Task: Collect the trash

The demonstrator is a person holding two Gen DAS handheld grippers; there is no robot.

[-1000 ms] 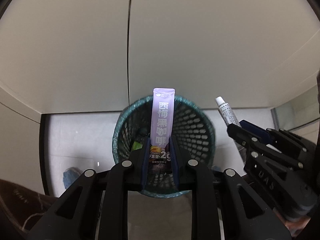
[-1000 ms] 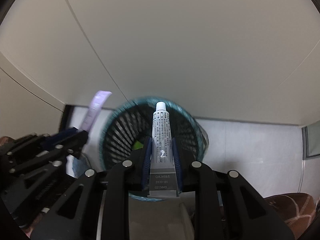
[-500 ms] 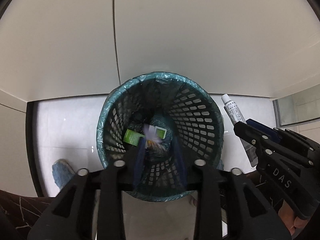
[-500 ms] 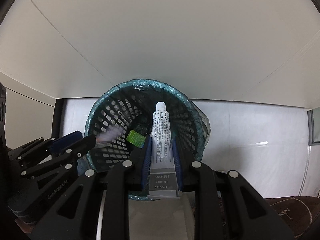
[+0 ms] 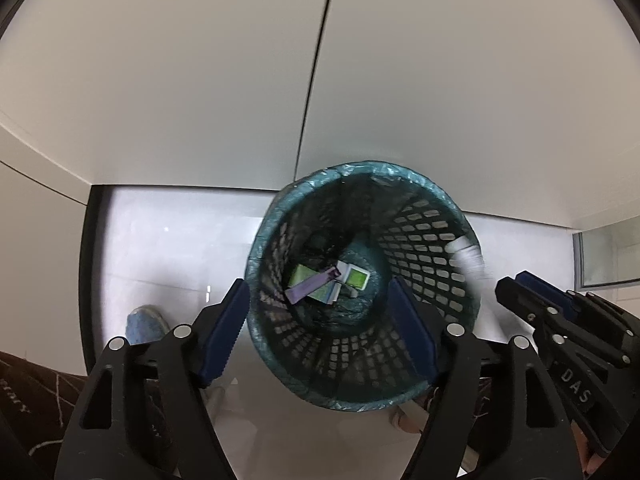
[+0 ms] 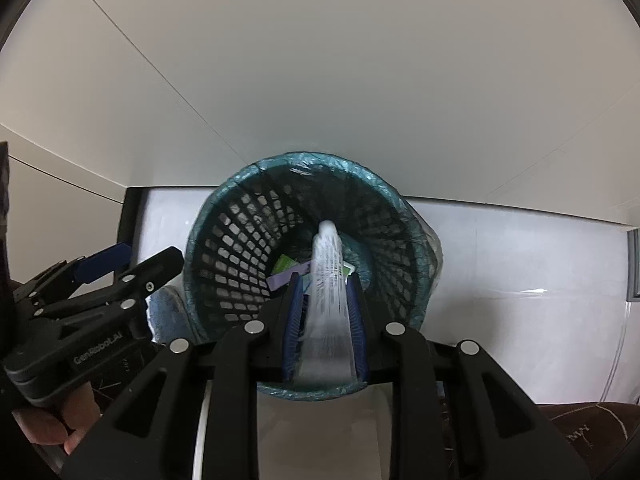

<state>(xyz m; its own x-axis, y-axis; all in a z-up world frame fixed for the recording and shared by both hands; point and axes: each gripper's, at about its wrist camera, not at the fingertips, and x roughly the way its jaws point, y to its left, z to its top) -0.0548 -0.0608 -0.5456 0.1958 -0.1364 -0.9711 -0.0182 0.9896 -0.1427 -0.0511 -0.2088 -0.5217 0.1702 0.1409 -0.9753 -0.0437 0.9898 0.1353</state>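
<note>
Tube (image 6: 328, 280) blurred above bin (image 6: 224, 208)

"DAS" reads on the right gripper (image 5: 520, 284) body, right of the left fingers (image 5: 224, 336). "GenRobot.AI" reads on the left gripper (image 6: 132, 258) body, left of the right fingers (image 6: 290, 320). Tube (image 6: 328, 280) print blurred, unreadable.
</note>
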